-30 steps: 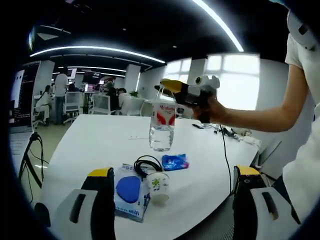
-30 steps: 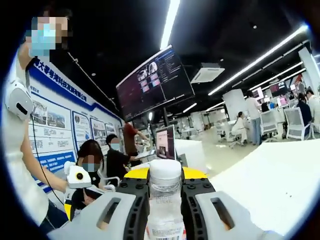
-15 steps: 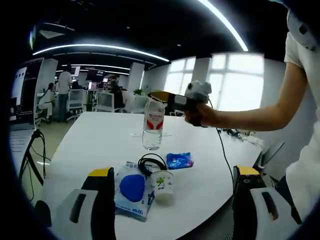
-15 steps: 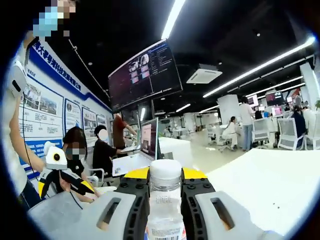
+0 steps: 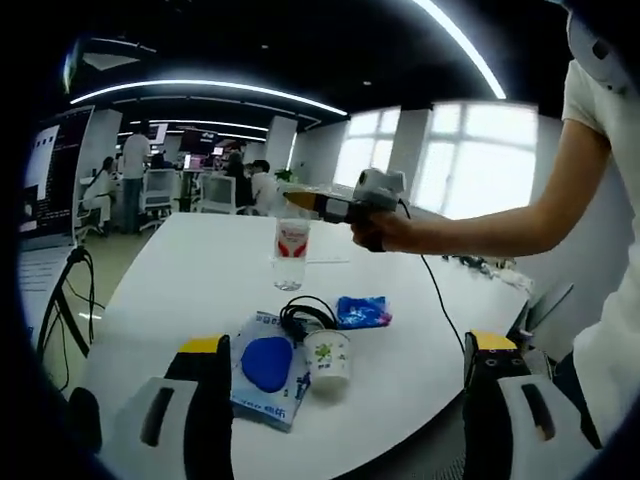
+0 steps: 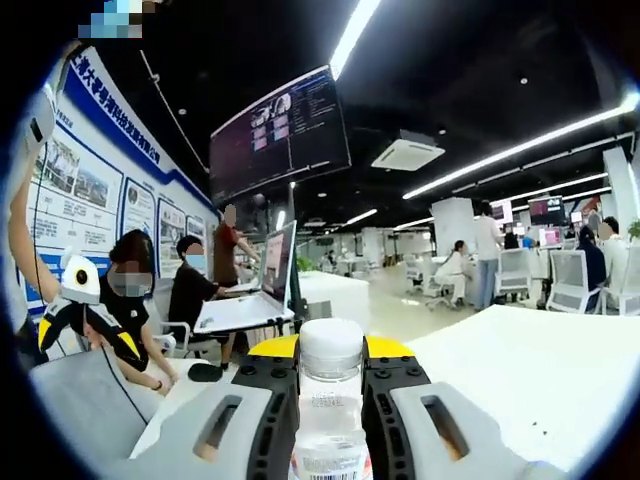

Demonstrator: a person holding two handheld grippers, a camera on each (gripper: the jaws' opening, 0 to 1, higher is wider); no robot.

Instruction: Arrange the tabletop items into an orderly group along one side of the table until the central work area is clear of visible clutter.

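My right gripper (image 6: 331,366) is shut on a clear water bottle (image 6: 330,410) with a white cap, held upright just below the cap. In the left gripper view that bottle (image 5: 289,254) is low over the far part of the white table (image 5: 190,270), held by the right gripper (image 5: 312,201); I cannot tell whether it touches. Near the front edge lie a blue-and-white pouch (image 5: 263,366), a coiled black cable (image 5: 303,314), a small paper cup (image 5: 328,357) and a blue wrapper (image 5: 362,311). My left gripper (image 5: 347,345) hangs open before them, holding nothing.
A thin black cord (image 5: 440,300) runs across the table's right side, towards small things at its far right edge. A tripod (image 5: 62,300) stands off the left edge. An open laptop (image 6: 250,295) sits on a neighbouring desk, with seated people beside it.
The right gripper has carried the bottle farther from me and lower, down towards the far part of the table. The front items lie as before. My left gripper stays open.
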